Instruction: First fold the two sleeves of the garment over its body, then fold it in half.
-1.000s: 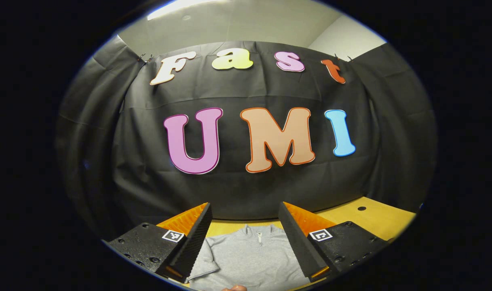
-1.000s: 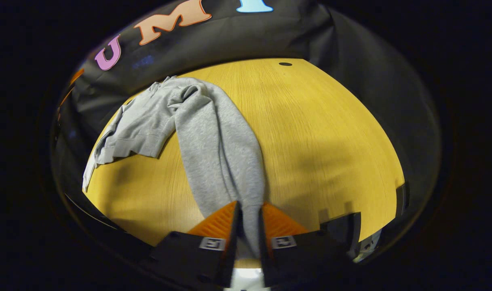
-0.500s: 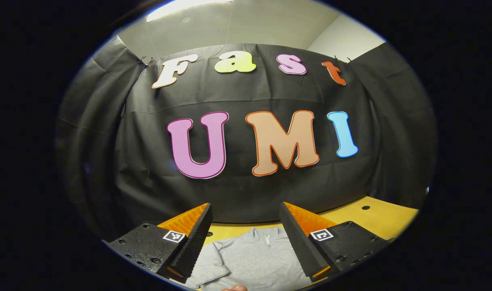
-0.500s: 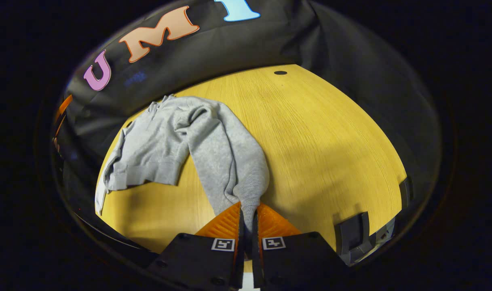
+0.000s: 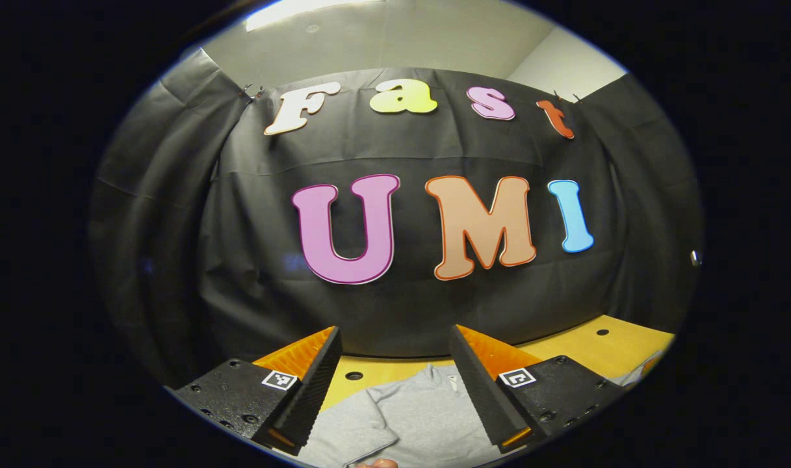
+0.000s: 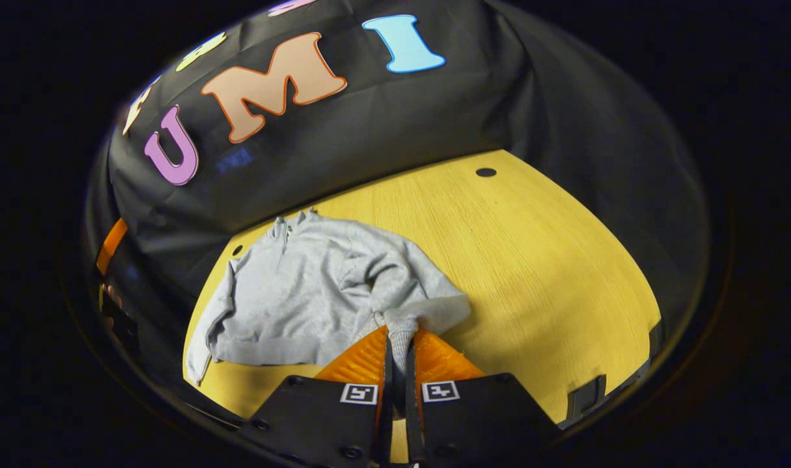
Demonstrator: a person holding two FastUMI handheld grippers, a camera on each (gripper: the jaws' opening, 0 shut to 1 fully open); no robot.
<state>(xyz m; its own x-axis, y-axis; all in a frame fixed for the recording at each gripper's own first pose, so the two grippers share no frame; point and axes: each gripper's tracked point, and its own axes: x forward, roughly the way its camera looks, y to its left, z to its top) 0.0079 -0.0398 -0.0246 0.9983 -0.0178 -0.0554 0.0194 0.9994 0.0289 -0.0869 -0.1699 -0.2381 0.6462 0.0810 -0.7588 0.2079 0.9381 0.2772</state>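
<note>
A grey zip-neck sweatshirt [image 6: 298, 292] lies on the yellow wooden table [image 6: 531, 260], collar toward the black cloth wall. My right gripper [image 6: 398, 335] is shut on the cuff of one sleeve [image 6: 401, 322], which is lifted and bunched over the garment's body. The other sleeve [image 6: 203, 331] lies along the far side of the body. In the left gripper view the sweatshirt [image 5: 421, 416] shows low between the fingers of my left gripper [image 5: 395, 351], which is open, held above the garment and holding nothing.
Small round holes [image 6: 485, 172] dot the table near the cloth wall. Bare table stretches to the right of the garment. The table's near edge curves along the bottom of the right gripper view. A fingertip [image 5: 376, 463] shows at the bottom of the left gripper view.
My right gripper has carried the sleeve cuff inward, so the stretched sleeve now bunches over the body. The left gripper view has shifted slightly; its fingers stay open.
</note>
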